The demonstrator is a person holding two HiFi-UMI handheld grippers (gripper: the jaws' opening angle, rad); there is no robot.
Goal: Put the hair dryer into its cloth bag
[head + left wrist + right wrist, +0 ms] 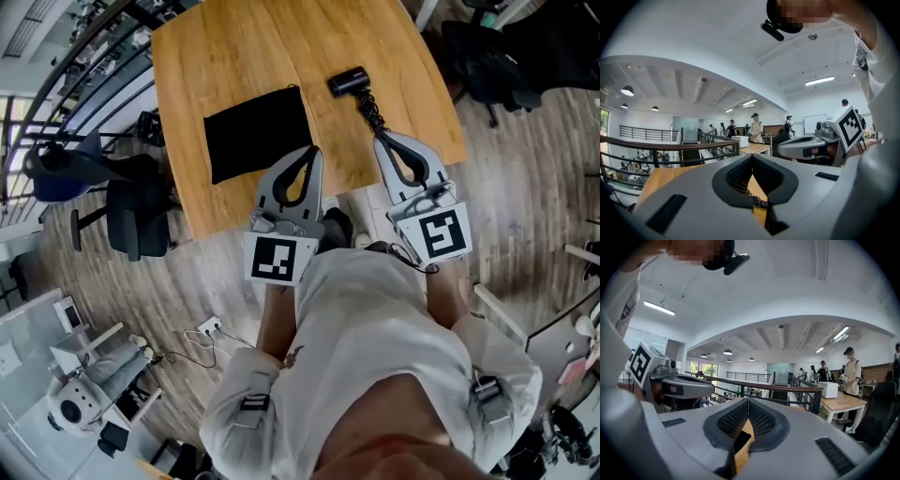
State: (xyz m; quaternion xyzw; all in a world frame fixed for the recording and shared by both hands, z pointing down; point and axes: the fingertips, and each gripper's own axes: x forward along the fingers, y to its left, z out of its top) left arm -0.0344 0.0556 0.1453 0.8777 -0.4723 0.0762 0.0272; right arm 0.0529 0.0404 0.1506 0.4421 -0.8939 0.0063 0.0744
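As you stand at the near edge of the wooden table (225, 47), you hold both grippers out side by side, nearly level, with their tips over the tabletop and their bodies reaching back past its edge.

Your left gripper (313, 150) has its jaws closed tip to tip, with nothing between them. Its tip sits just beside the near right corner of the black cloth bag (258, 133). The bag lies flat on the table, and from the head view you cannot tell which side its mouth is on.

Your right gripper (379, 138) is likewise closed and empty, and its own view shows the ribbed pads meeting at the front. Its tip is close to the near end of the coiled cord (368, 108), but whether it touches the cord cannot be made out.

That cord runs away from you to the black hair dryer (348, 82). The hair dryer lies on the bare wood beyond your right gripper, to the right of the bag and apart from it, so it is outside the bag and neither gripper holds it.

A black office chair (131, 211) stands on the floor to the left of the table.
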